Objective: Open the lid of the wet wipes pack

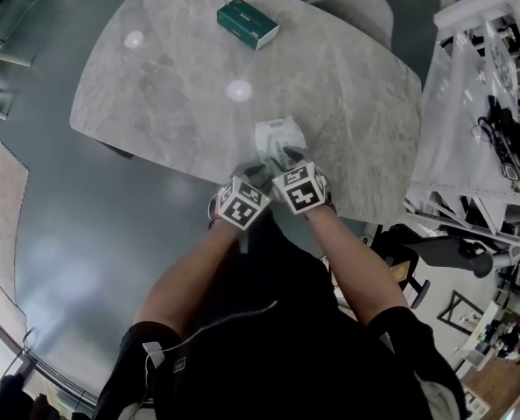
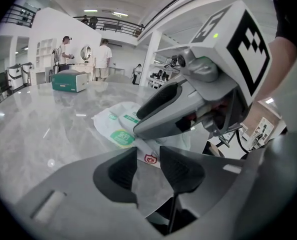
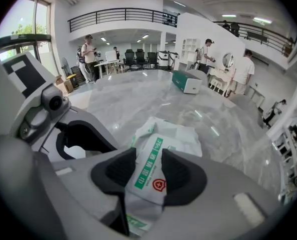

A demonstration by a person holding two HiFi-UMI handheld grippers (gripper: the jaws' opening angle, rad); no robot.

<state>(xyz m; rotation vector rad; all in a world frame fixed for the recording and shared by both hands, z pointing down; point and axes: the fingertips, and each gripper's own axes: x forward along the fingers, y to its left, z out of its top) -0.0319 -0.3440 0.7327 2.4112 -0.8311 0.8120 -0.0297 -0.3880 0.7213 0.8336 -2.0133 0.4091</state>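
1. Wet wipes pack (image 1: 279, 138) lies on the counter (image 1: 155, 94) at its near edge, directly ahead of both grippers. A green box (image 1: 248, 23) sits well apart at the far side and is not involved.
2. Right gripper (image 3: 148, 176): jaws are closed on the pack's near end, with the printed green stripe and red mark pinched between them. Judged purpose: to anchor the soft pack so it cannot slide or lift.
3. Left gripper (image 2: 148, 168): jaws are narrowly apart with nothing gripped. The pack's corner shows just past the tips. Judged purpose: lined up to catch the lid's edge.
4. The lid cannot be identified in any view. No raised flap is visible, so it is judged not yet open.
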